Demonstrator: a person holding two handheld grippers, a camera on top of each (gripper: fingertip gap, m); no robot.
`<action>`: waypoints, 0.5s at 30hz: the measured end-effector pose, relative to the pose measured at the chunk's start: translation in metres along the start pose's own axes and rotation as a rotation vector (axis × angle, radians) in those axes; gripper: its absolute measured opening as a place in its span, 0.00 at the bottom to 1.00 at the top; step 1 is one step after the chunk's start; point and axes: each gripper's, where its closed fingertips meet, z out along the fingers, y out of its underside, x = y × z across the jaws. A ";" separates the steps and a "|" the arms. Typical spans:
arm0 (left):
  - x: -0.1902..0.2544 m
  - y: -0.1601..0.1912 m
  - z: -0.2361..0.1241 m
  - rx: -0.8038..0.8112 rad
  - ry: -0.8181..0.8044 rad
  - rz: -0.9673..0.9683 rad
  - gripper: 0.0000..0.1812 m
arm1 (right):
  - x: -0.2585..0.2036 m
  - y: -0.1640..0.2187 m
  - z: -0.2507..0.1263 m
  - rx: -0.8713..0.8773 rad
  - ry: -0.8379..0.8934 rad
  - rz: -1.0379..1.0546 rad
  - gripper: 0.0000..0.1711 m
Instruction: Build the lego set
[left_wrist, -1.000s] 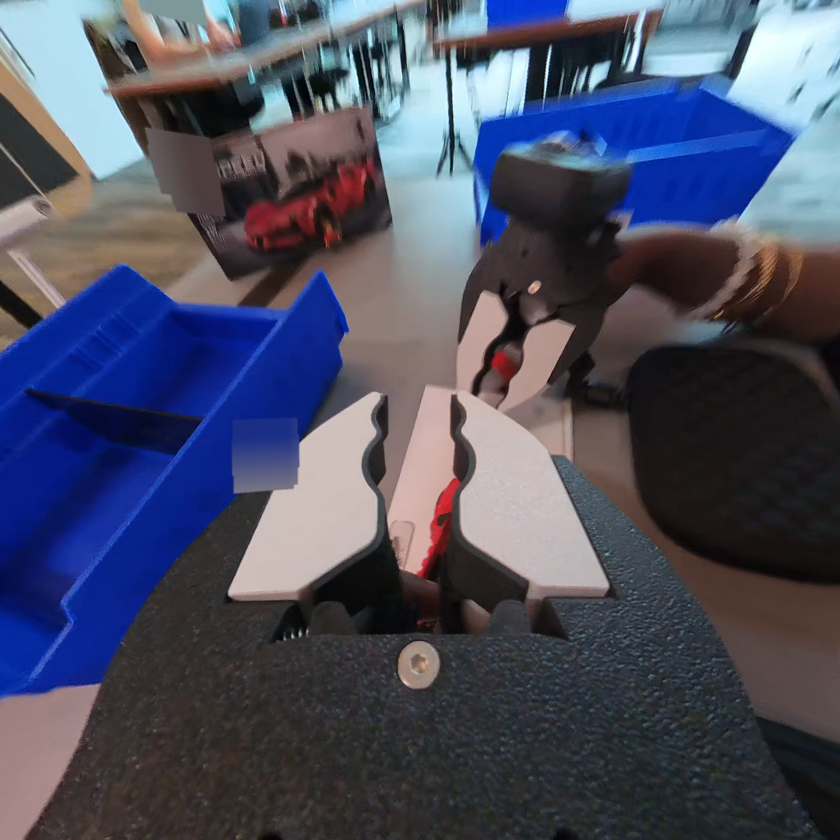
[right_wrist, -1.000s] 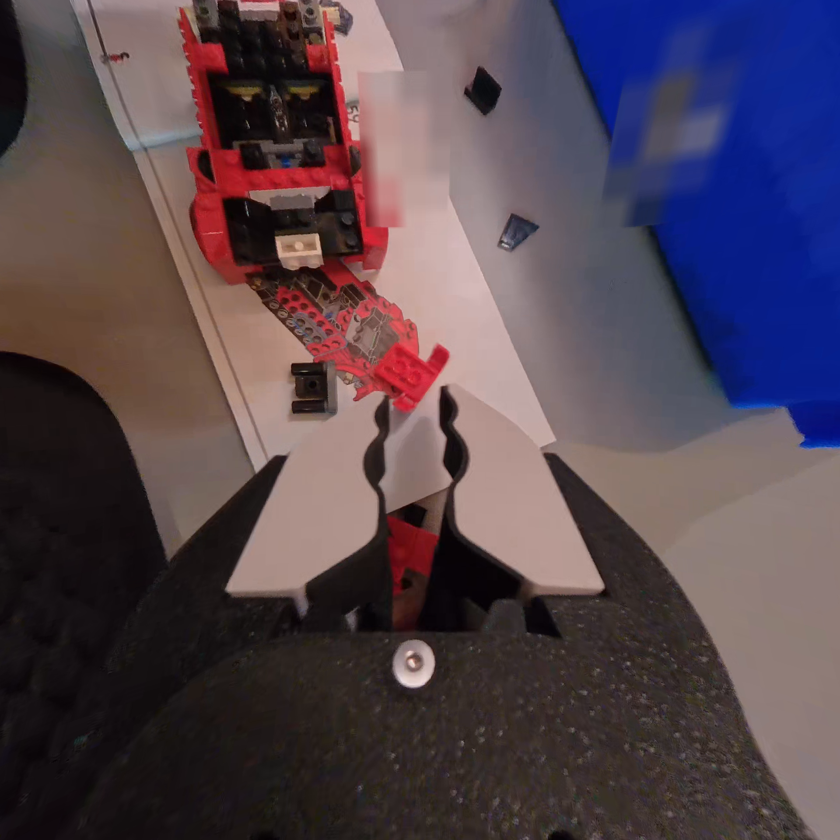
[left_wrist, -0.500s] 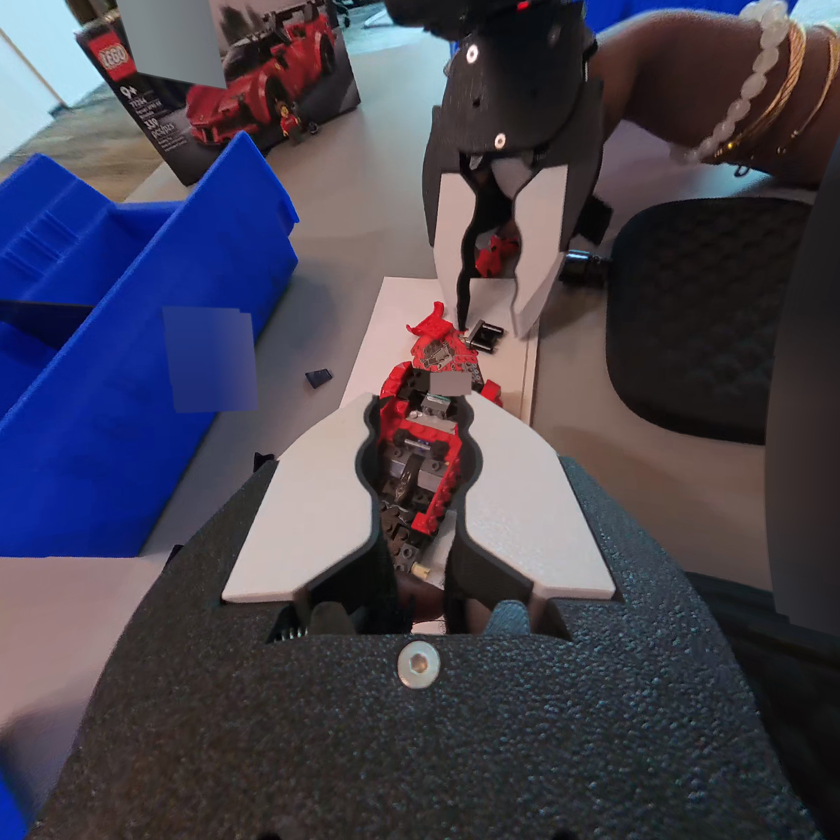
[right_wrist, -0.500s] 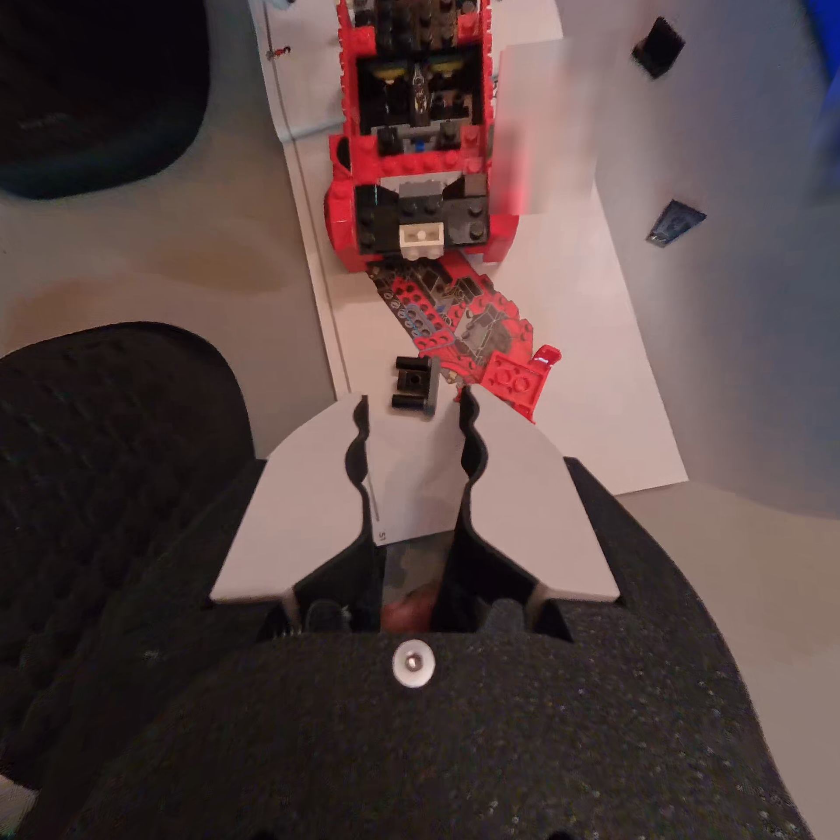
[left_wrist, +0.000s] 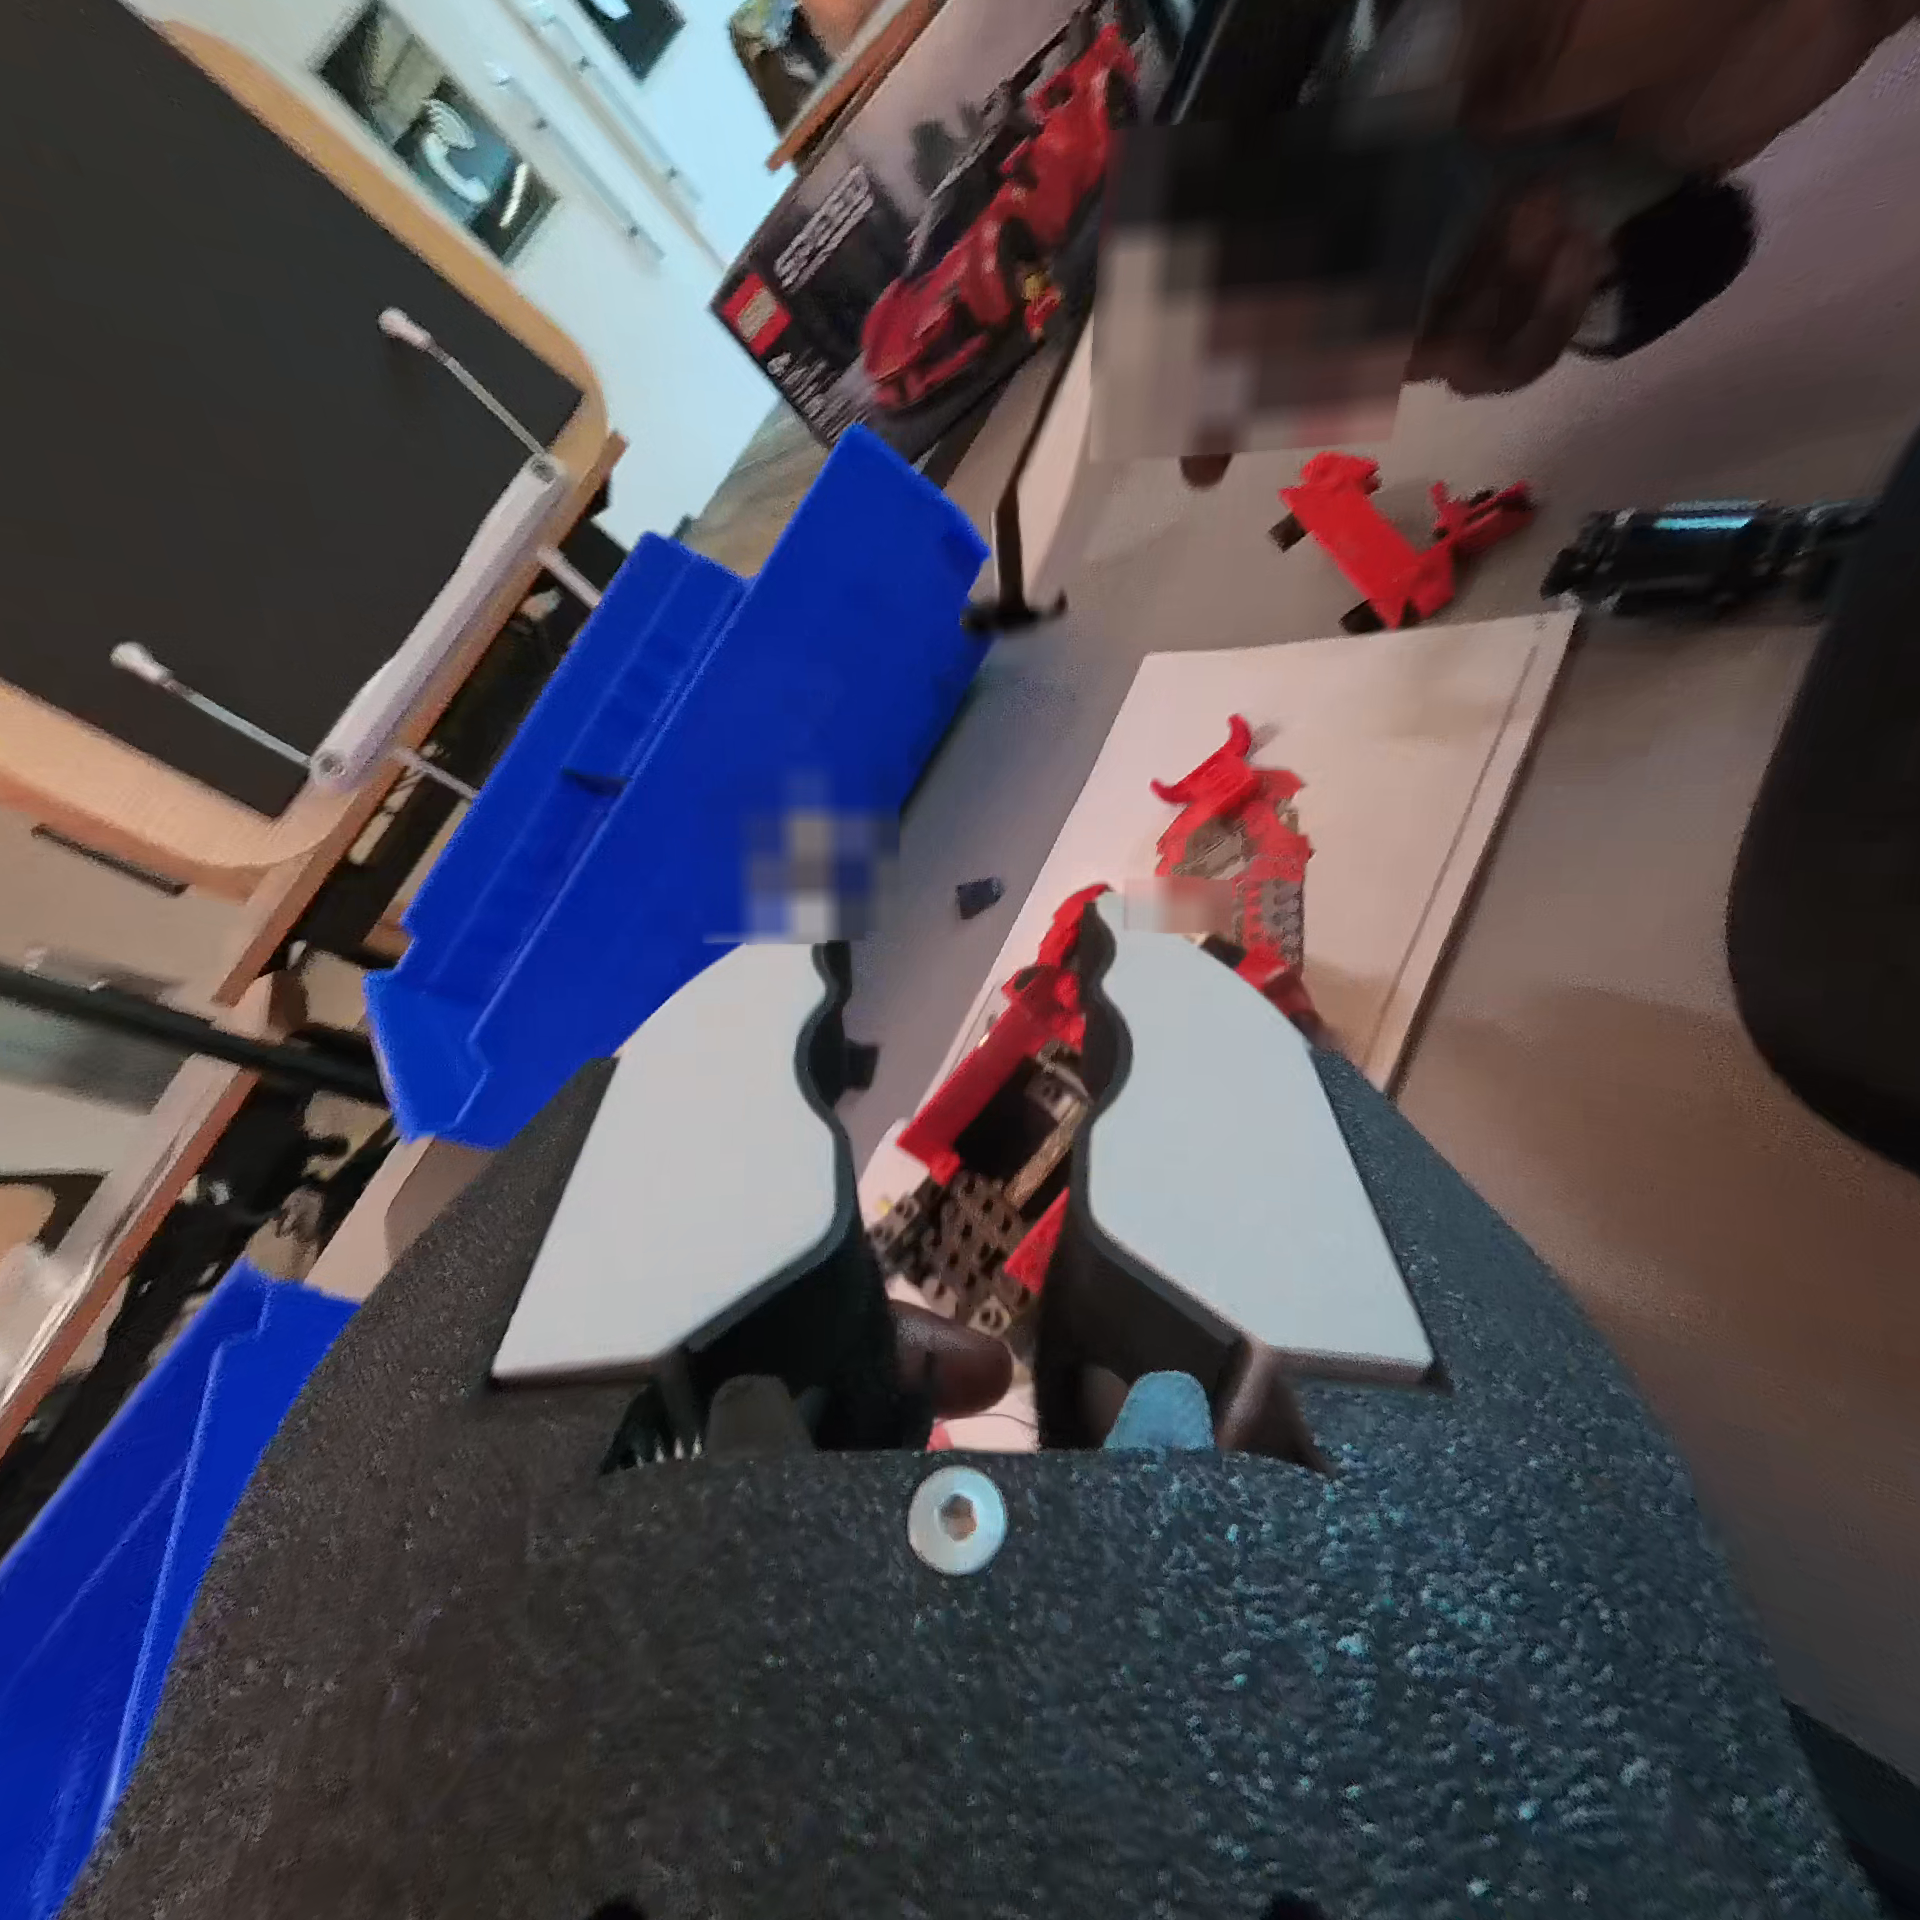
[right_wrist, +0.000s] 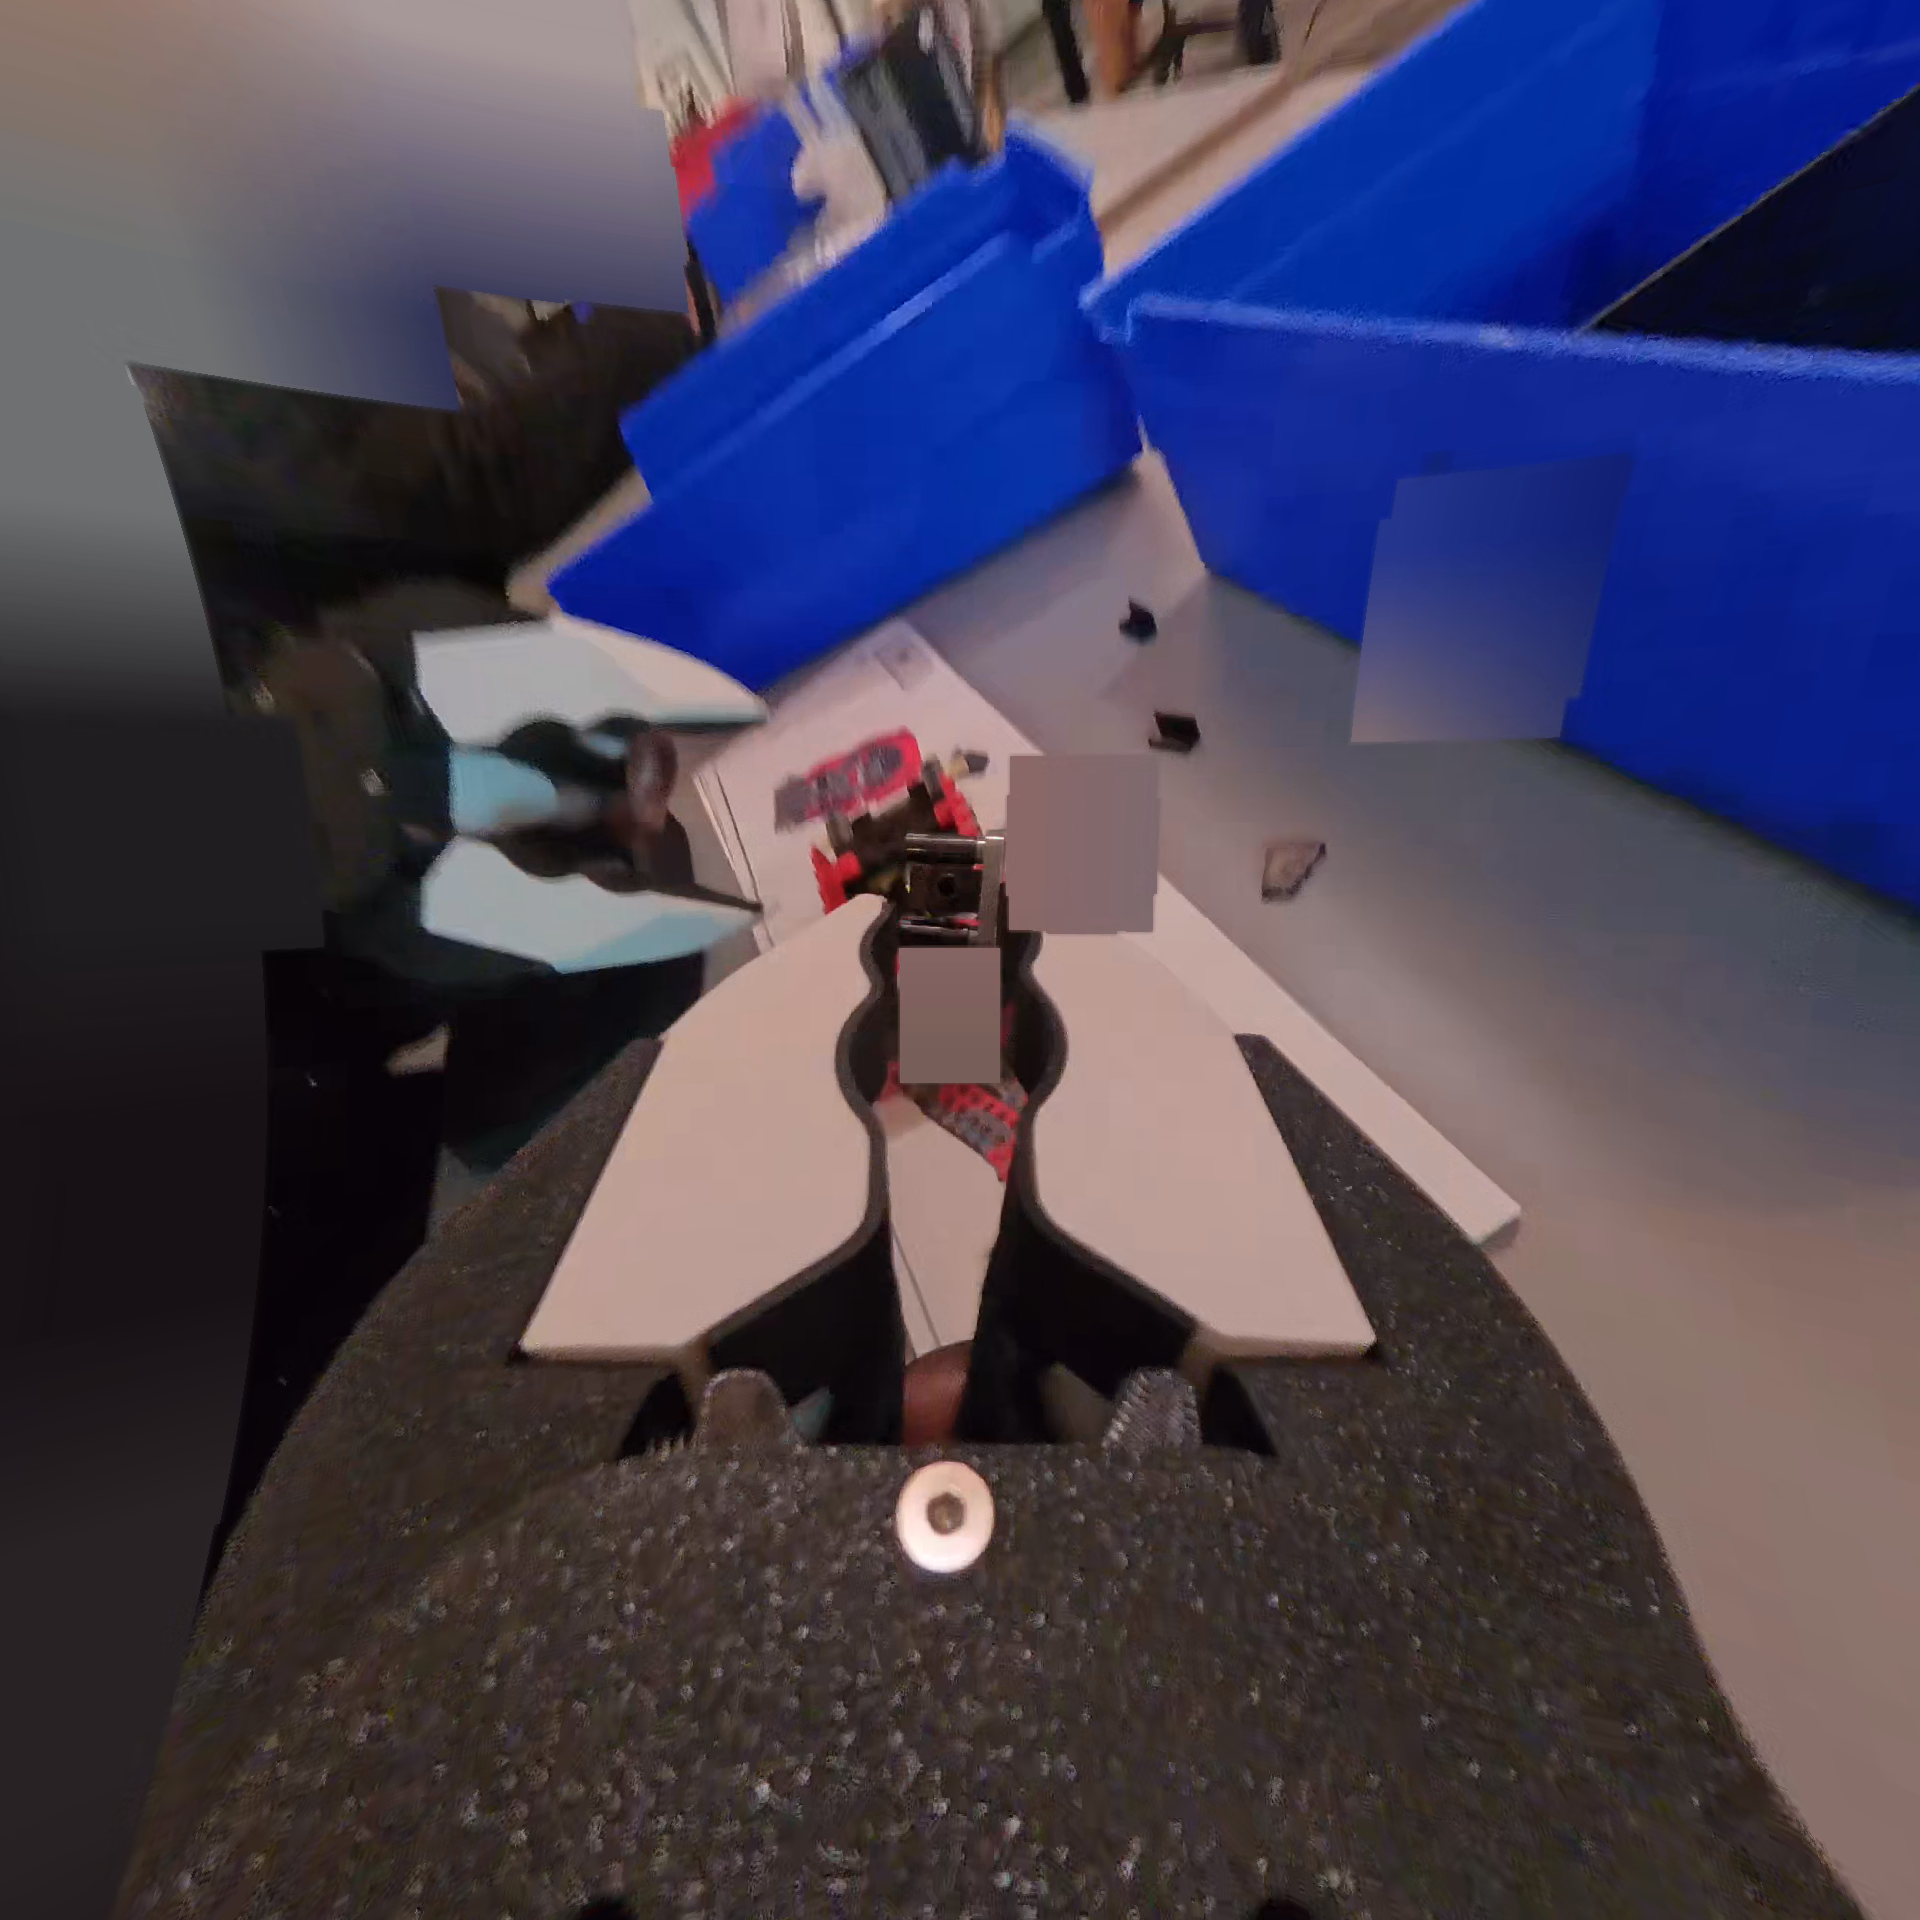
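The red and black lego car (left_wrist: 1013, 1091) lies on the white instruction booklet (left_wrist: 1382, 790). My left gripper (left_wrist: 961, 961) is open and hangs over the car, which shows in the gap between the fingers. A loose red piece (left_wrist: 1226, 774) lies on the booklet beyond the car. A red subassembly (left_wrist: 1371, 545) and a black part (left_wrist: 1704, 551) lie farther off on the table. My right gripper (right_wrist: 954, 920) is raised, with its tips closed narrowly on a small black and grey piece (right_wrist: 940, 883). The car (right_wrist: 847, 862) is behind it. The left gripper (right_wrist: 758, 810) shows at left, turned sideways and open.
Blue bins (left_wrist: 665, 790) stand along the left gripper's left side and also show in the right wrist view (right_wrist: 1455, 468). The lego box (left_wrist: 935, 260) stands at the back. Small dark pieces (right_wrist: 1174, 732) lie on the table. A black pad (left_wrist: 1839, 883) is to the right.
The right gripper closed on the black piece that lay on the booklet and rose away. The left gripper rolled to one side and stayed open over the car.
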 end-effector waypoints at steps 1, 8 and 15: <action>-0.001 0.005 -0.004 -0.012 -0.024 -0.003 0.22 | -0.002 -0.008 -0.004 0.053 -0.022 0.023 0.11; -0.011 0.007 -0.025 0.190 0.058 -0.308 0.19 | -0.026 -0.079 -0.088 0.630 -0.550 0.340 0.10; -0.019 0.001 -0.035 0.361 0.113 -0.492 0.17 | 0.002 -0.067 -0.113 0.594 -0.319 0.243 0.10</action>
